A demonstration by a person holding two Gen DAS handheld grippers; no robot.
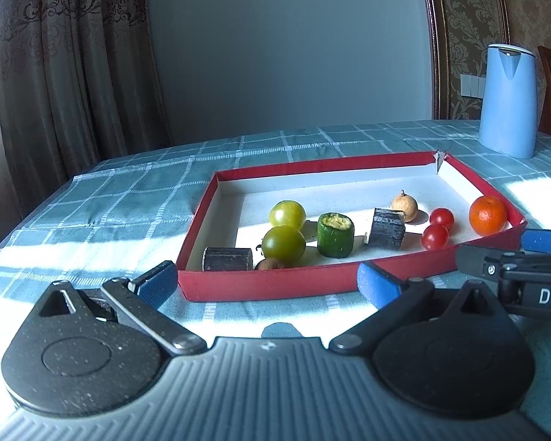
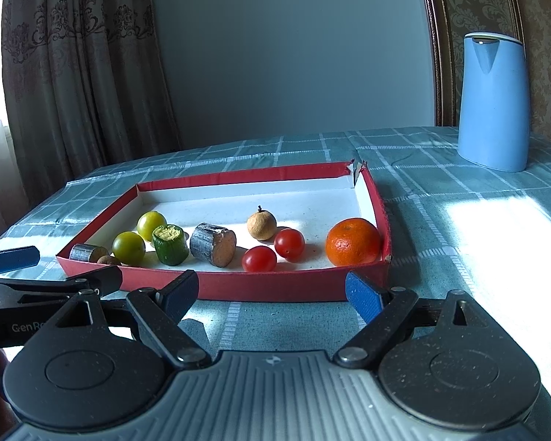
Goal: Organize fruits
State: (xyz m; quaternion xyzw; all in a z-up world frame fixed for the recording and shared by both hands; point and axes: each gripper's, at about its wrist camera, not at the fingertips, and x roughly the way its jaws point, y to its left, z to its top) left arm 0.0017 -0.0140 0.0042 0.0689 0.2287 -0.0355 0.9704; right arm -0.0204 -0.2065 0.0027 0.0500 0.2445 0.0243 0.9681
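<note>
A shallow red box lies on the checked tablecloth. In it are two green tomatoes, a green cucumber chunk, two dark cut chunks, a tan longan, two red cherry tomatoes and an orange mandarin. My left gripper is open in front of the box's near wall, empty. My right gripper is open too, empty, just short of the same wall.
A blue kettle stands at the back right of the table. Curtains hang at the left and a grey wall is behind. Bare tablecloth with a sunlit patch lies right of the box.
</note>
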